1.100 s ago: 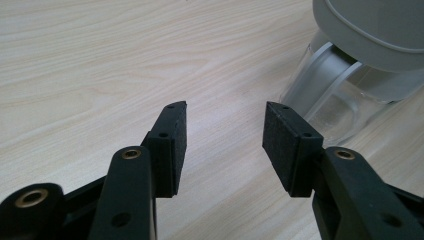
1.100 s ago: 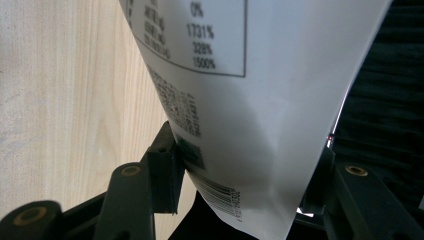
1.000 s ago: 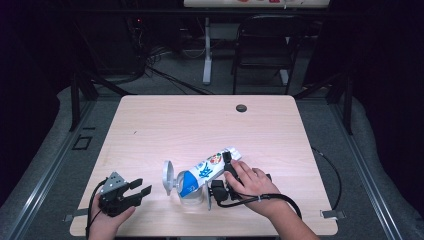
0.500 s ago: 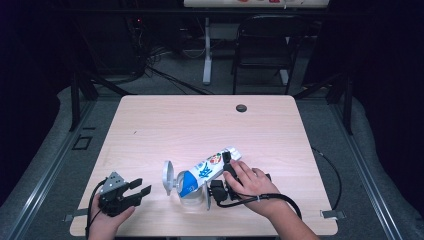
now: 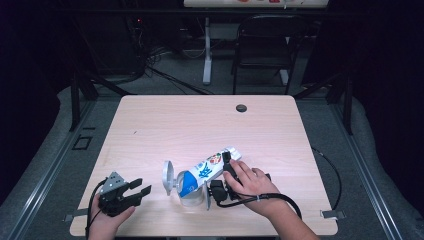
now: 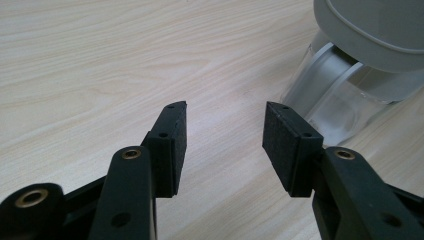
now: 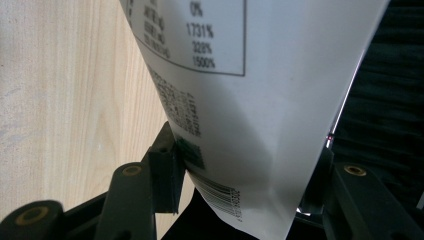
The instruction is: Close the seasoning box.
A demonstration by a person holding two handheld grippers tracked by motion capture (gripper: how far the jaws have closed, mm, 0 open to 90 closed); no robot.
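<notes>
A carton (image 5: 204, 172), white with blue print, is held tilted between the jaws of the right claw (image 5: 220, 186), its lower end angled down over a clear container (image 5: 192, 196) just ahead of that claw. By its tilt, the carton is judged to be held for pouring into the container. A round grey lid (image 5: 167, 177), hinged open and standing up beyond the container's far side, appears placed so as to keep the mouth clear. In the right gripper view the carton (image 7: 240, 100) is seen pinched between both pads, its panel of printed figures and barcode facing the camera.

The left claw (image 5: 131, 192) is held low over the tabletop (image 5: 200, 125), well apart from the container, jaws spread wide with nothing between them. In the left gripper view the container (image 6: 340, 95) and the lid (image 6: 375, 25) lie ahead and right of the jaws.

Whether anything flows from the carton cannot be made out; its spout is hidden behind the lid and container rim. The right claw is largely covered by the hand (image 5: 252, 182). The container's contents cannot be told.
</notes>
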